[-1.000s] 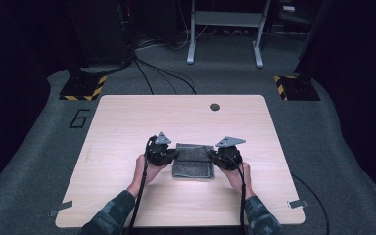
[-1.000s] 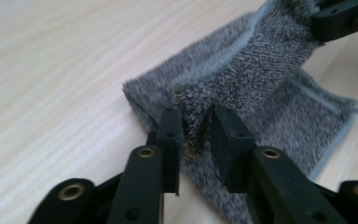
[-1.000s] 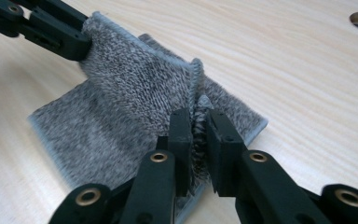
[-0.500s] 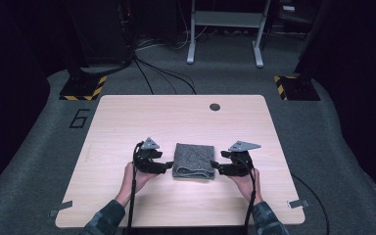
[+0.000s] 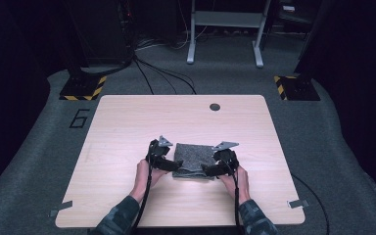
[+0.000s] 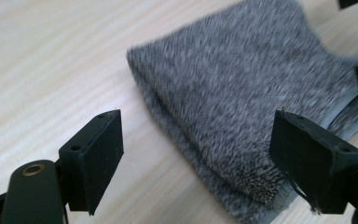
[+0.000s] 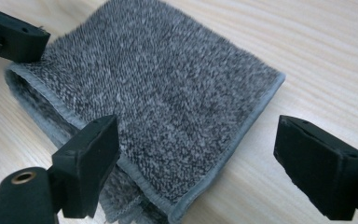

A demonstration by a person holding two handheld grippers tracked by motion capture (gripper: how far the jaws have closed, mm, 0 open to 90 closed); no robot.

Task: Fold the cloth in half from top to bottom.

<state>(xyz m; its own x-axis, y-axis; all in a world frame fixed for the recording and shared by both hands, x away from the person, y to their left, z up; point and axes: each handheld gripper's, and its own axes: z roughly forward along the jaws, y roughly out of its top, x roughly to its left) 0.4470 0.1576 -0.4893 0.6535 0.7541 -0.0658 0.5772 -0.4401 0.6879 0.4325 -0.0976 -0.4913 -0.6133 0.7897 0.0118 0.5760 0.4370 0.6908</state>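
– Where's the towel (image 5: 194,158)?
– Folded on the worktop (image 5: 127,127), between your grippers.
– And the jaws?
– Your left gripper (image 5: 168,165) and right gripper (image 5: 210,169) are both spread wide, holding nothing.

Left hand-held gripper (image 5: 172,164) and right hand-held gripper (image 5: 206,169), jaws wide apart.

The surface (image 5: 127,127) is light wood with a small dark hole (image 5: 215,106) near its far edge. A folded grey towel (image 5: 194,159) lies flat on it, between the two sets of jaws.
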